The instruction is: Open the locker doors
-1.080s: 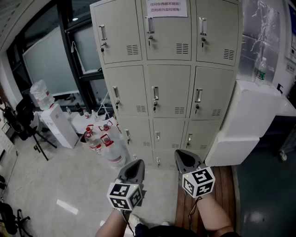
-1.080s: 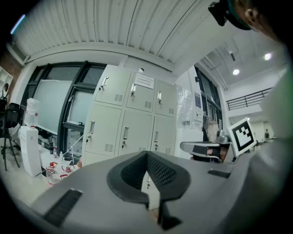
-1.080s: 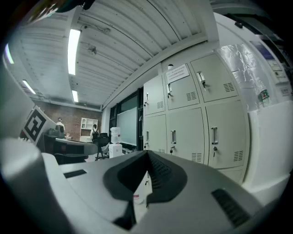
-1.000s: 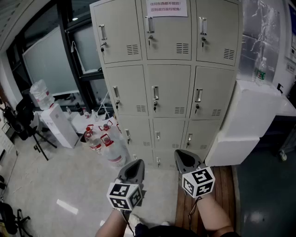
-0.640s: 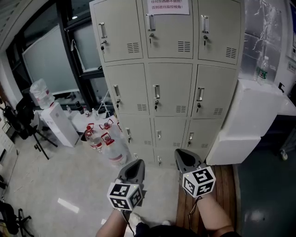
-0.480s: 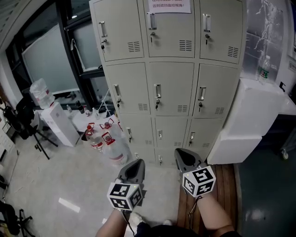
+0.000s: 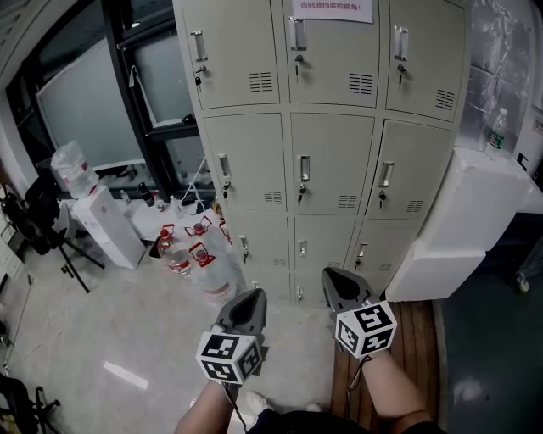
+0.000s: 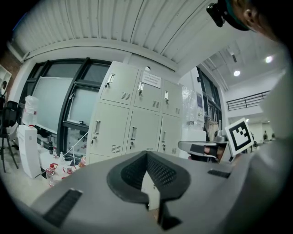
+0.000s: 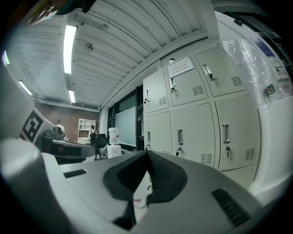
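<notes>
A beige locker cabinet (image 7: 331, 161) stands ahead, three columns wide, and every door I can see is closed. Each door has a metal handle (image 7: 304, 168) with a key under it, and a paper notice (image 7: 333, 8) is stuck on the top middle door. My left gripper (image 7: 250, 297) and right gripper (image 7: 335, 275) are held side by side low in the head view, both shut and empty. They point at the cabinet and are well short of it. The lockers (image 8: 132, 119) appear past the closed left gripper (image 8: 147, 153). The right gripper (image 9: 147, 153) faces the lockers (image 9: 197, 123) too.
Large water bottles (image 7: 199, 254) stand on the floor at the cabinet's left foot, beside a white dispenser (image 7: 110, 229). Stacked white boxes (image 7: 462, 220) press against the cabinet's right side, with a small bottle (image 7: 495, 131) on top. A wooden platform (image 7: 424, 356) lies under my right arm.
The cabinet has grown larger and slid right and down in the head view as I came nearer. Both grippers kept their pose, shut and side by side.
</notes>
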